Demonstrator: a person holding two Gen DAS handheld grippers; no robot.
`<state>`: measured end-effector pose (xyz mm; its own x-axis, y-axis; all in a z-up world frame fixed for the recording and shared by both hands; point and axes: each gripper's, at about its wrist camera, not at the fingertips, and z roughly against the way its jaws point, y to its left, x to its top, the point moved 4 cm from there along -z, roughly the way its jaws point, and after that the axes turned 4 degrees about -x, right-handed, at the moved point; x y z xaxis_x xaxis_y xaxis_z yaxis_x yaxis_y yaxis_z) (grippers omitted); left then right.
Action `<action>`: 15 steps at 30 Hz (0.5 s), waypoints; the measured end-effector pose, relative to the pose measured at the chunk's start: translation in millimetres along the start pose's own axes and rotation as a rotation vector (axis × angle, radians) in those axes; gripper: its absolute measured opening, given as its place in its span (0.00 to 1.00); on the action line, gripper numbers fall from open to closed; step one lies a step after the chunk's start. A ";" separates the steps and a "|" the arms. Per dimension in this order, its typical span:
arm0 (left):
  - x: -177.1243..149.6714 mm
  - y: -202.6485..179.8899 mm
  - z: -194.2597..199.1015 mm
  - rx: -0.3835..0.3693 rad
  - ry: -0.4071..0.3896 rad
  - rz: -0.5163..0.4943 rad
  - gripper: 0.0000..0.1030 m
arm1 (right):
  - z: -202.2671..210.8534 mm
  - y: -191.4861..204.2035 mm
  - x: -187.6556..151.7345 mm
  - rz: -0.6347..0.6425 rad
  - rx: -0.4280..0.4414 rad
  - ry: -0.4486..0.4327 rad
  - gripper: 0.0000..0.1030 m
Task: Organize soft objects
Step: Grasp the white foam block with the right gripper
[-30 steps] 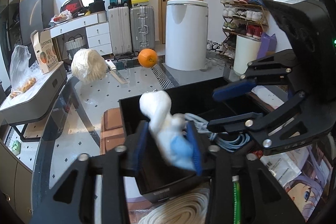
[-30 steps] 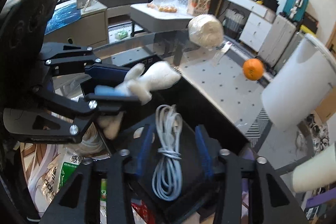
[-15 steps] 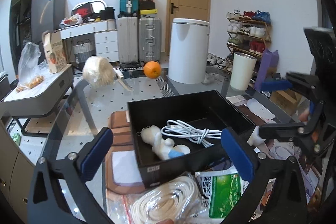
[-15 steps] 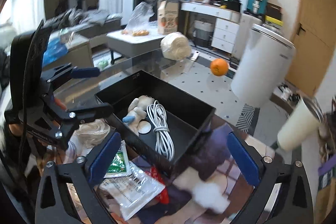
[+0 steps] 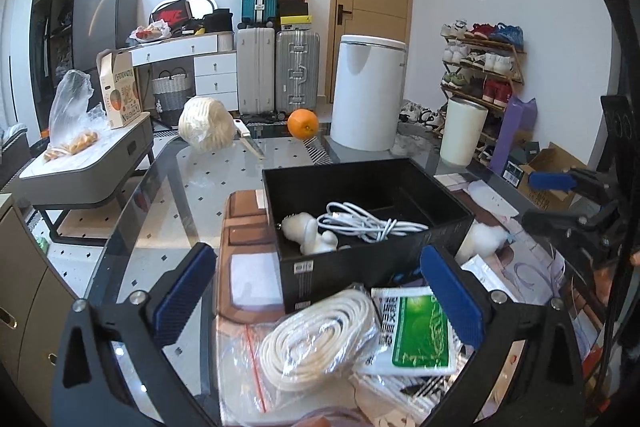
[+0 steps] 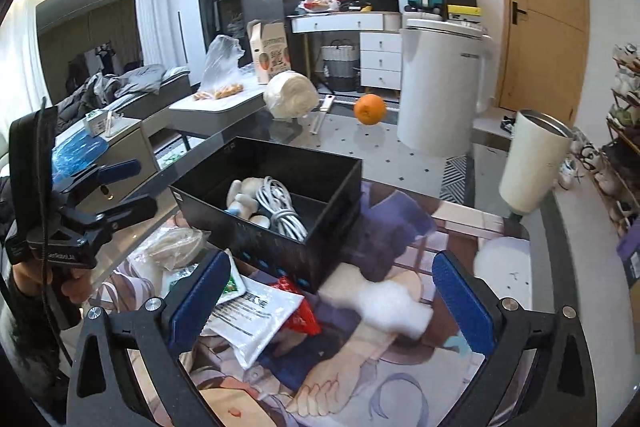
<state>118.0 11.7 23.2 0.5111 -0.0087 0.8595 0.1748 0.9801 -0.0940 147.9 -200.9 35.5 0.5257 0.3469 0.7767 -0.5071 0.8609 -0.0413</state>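
A black box (image 5: 360,267) sits in the middle of the glass table, holding a white plush toy (image 5: 308,233) and a coiled white cable (image 5: 368,225). My left gripper (image 5: 318,293) is open and empty just short of the box's near wall, above a bagged coil of white rope (image 5: 320,339). From the other side the box (image 6: 280,247) shows the same plush toy (image 6: 242,197) and cable (image 6: 280,211). My right gripper (image 6: 330,299) is open with nothing held. A white fluffy tuft (image 6: 392,303) lies on the mat under its span. Each gripper appears in the other's view, the right gripper (image 5: 538,199) and the left gripper (image 6: 136,183).
A green and white packet (image 5: 416,335) and a red wrapper (image 6: 298,311) lie by the box on a printed mat (image 6: 400,367). Farther back stand an orange (image 5: 303,123), a bagged white roll (image 5: 206,123), a knife (image 5: 250,143) and a white tumbler (image 5: 462,131). A hand (image 6: 76,287) holds the left gripper.
A second ago my left gripper held the plush toy and my right the cable over the box. Both have opened, the items lie in the box, and both grippers have drawn back.
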 end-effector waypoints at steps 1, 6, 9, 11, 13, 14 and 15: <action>-1.9 -0.4 1.8 0.009 0.001 -0.006 1.00 | -0.2 -1.6 -0.5 0.004 -0.007 0.005 0.99; -7.4 6.8 6.9 0.041 -0.002 -0.007 1.00 | -5.1 -17.2 -6.1 -0.017 -0.065 0.045 0.99; -8.0 13.2 7.1 0.060 0.001 -0.008 1.00 | -8.8 -24.9 -9.4 -0.030 -0.072 0.060 0.99; -8.2 16.0 7.4 0.063 -0.008 -0.001 1.00 | -9.7 -27.7 -10.2 -0.024 -0.094 0.059 0.99; -10.7 18.3 7.2 0.053 -0.013 0.012 1.00 | -11.3 -31.7 -10.8 -0.029 -0.104 0.065 0.99; -12.2 19.0 6.9 0.047 -0.012 0.012 1.00 | -12.5 -33.5 -11.6 -0.036 -0.107 0.067 0.99; -14.2 19.1 6.3 0.047 -0.011 0.009 1.00 | -14.5 -34.4 -12.7 -0.041 -0.105 0.072 0.99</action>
<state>108.8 31.8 12.3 0.5029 0.0016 0.8643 0.1308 0.9883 -0.0780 168.6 -229.5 18.0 0.5941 0.3328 0.7323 -0.4114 0.9080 -0.0789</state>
